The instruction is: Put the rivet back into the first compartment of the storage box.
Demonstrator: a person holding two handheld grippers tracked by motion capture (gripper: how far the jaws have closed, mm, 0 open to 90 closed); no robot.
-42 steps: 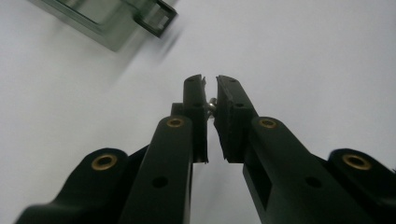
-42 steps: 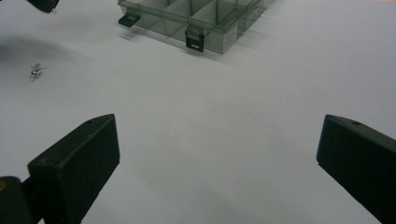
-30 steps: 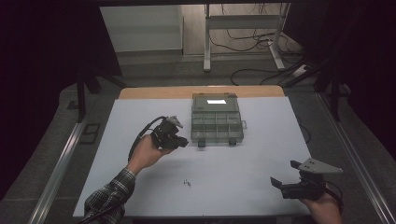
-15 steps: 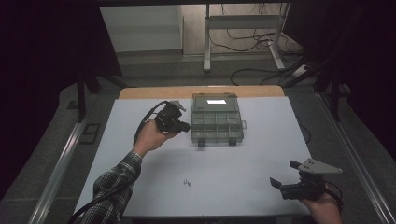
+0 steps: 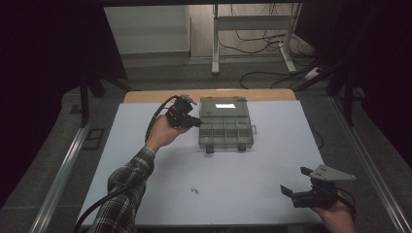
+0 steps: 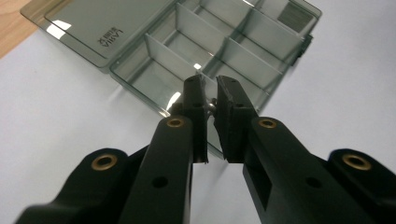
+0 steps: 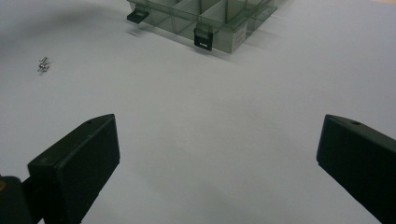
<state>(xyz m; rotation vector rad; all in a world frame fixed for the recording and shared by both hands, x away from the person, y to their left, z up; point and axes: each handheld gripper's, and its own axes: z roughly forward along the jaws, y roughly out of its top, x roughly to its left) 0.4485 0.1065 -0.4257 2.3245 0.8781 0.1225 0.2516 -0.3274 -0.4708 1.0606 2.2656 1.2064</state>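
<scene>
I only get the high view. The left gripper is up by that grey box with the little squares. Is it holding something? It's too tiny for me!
Observer: Yes. In the left gripper view, the left gripper is shut on a small screw, a shiny bit pinched between its pads.
Operator: Is the box lid open?
Observer: Yes. The clear lid lies flat behind the compartment box, and the jaws point at an open compartment near the corner.
Operator: What are those specks on the table?
Observer: In the right gripper view they look like more small screws, lying together on the white table.
</scene>
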